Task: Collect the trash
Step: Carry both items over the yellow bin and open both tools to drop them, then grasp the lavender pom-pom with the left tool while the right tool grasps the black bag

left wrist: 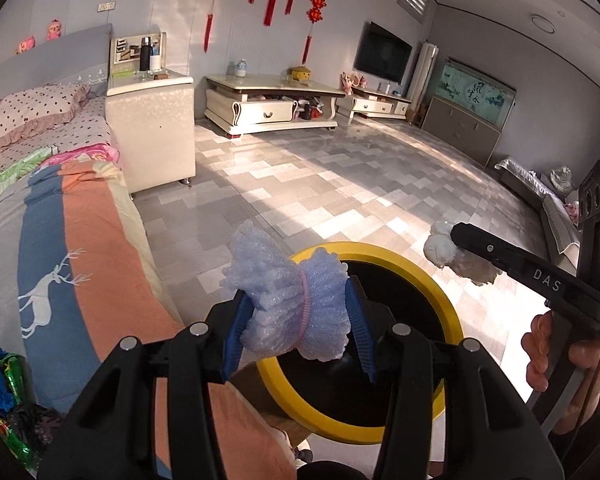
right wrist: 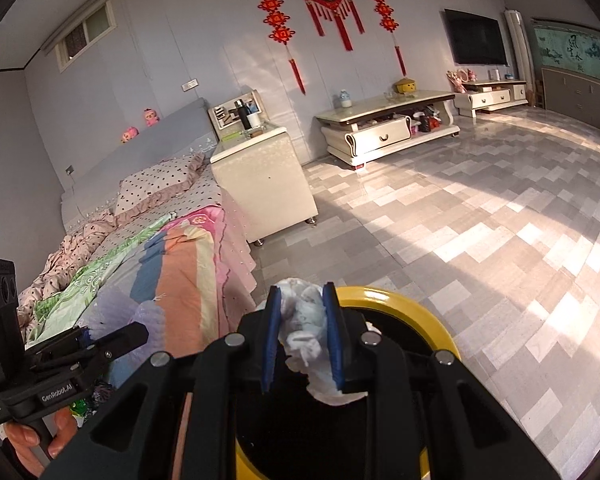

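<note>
My left gripper (left wrist: 296,312) is shut on a pale blue foam fruit net (left wrist: 288,300) and holds it over the near rim of a round bin with a yellow rim (left wrist: 448,312) and black inside. My right gripper (right wrist: 302,336) is shut on a crumpled white tissue (right wrist: 306,344) and holds it above the same bin (right wrist: 404,300). The right gripper also shows in the left wrist view (left wrist: 460,240), with the tissue (left wrist: 444,250) at its tips. The left gripper also shows in the right wrist view (right wrist: 136,336), with the foam net (right wrist: 116,316) beside it.
A bed with a striped quilt (left wrist: 80,264) lies to the left of the bin. Coloured wrappers (left wrist: 4,392) lie on the bed's near corner. A white nightstand (left wrist: 152,132), low TV cabinets (left wrist: 268,104) and a tiled floor (left wrist: 340,184) lie beyond. A sofa (left wrist: 548,200) stands at the right.
</note>
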Motion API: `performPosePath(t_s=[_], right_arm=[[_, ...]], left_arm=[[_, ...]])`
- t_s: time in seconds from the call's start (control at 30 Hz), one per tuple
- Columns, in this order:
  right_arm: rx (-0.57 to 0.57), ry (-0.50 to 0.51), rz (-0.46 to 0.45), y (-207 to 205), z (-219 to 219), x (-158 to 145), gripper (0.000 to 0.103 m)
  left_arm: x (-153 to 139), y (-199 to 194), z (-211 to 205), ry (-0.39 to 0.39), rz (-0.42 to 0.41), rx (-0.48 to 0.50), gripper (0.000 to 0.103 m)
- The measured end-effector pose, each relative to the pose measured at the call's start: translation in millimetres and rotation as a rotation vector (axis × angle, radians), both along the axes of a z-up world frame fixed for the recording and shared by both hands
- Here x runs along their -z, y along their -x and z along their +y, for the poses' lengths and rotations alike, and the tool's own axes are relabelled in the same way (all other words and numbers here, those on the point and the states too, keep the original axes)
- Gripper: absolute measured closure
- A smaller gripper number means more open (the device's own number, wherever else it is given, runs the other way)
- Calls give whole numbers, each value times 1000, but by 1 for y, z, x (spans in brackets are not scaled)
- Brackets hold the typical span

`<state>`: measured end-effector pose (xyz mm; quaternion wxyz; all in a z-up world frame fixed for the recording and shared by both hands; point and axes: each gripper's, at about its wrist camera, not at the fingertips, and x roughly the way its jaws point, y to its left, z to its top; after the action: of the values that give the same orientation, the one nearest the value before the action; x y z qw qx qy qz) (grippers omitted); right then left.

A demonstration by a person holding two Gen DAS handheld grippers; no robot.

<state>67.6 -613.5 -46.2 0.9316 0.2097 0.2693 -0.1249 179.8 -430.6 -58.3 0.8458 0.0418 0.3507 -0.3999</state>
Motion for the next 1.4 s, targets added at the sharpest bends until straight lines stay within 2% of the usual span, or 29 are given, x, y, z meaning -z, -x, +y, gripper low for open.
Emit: performPosePath(t_s=[0.2,0.4,0.57,0.63,0.77,1.07,1.2,1.4], right_arm=[[42,-47,59,-5,-25,32,83],[46,-52,59,-1,-28,36,81],[78,-22,58,3,-25,28,70],[104,6,58,5,-24,25,57],[126,13,63,10,-22,23,55],[62,29,48,12,10,12,46],[-4,50,35,6,37,3,42],[-122,84,12,-9,86,-12,41]], left_arm=[[27,-5,-31,-2,71,38,56],[35,-7,-35,3,84,54,45],[30,-11,-24,29,99,41,32],[28,-12,-20,29,88,26,22],[23,-14,-10,32,86,2,15],[0,-24,51,-17,-36,-133,9],[-6,-32,95,-34,-66,-203,9],[-10,-41,166,-56,-93,-317,9]])
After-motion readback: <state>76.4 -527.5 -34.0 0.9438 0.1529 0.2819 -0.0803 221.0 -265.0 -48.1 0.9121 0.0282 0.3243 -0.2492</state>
